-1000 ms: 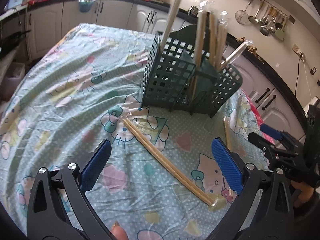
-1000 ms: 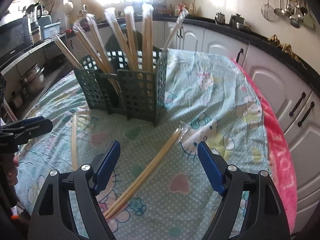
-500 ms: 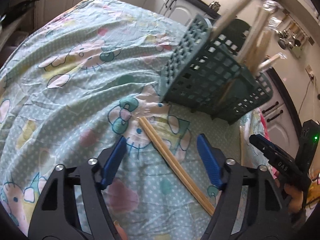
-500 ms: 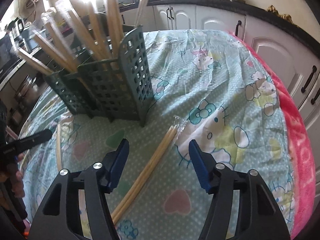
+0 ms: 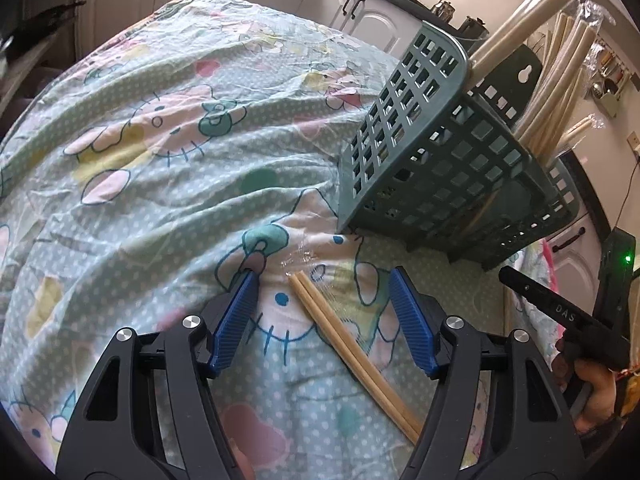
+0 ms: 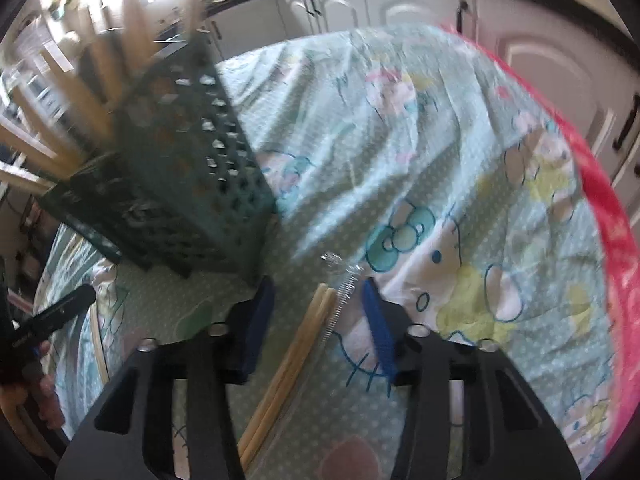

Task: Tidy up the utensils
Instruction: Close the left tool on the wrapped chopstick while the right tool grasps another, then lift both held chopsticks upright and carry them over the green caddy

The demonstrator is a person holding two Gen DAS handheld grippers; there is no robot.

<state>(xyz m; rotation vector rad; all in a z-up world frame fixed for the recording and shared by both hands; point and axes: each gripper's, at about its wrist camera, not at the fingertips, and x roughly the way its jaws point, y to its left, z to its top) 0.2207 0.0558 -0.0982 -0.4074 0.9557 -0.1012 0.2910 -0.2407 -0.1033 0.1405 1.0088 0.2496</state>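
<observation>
A wrapped pair of wooden chopsticks (image 5: 352,344) lies on the cartoon-print cloth (image 5: 152,152). My left gripper (image 5: 323,304) is open and low over the cloth, its blue pads on either side of the pair's near end. My right gripper (image 6: 318,308) is open too, straddling a wrapped pair (image 6: 296,356) with its clear wrapper tip ahead. A dark green lattice utensil holder (image 5: 440,168) stands just beyond, holding several wrapped chopstick pairs; it also shows, blurred, in the right wrist view (image 6: 176,168).
Another chopstick pair (image 6: 98,344) lies on the cloth at the left. A pink table edge (image 6: 600,208) runs along the right. White kitchen cabinets (image 5: 352,12) and a dark counter surround the table. The other hand-held gripper (image 5: 568,320) shows at the right.
Both grippers have moved forward and down toward the cloth and narrowed. Each now has chopsticks between its open pads, with the holder much closer.
</observation>
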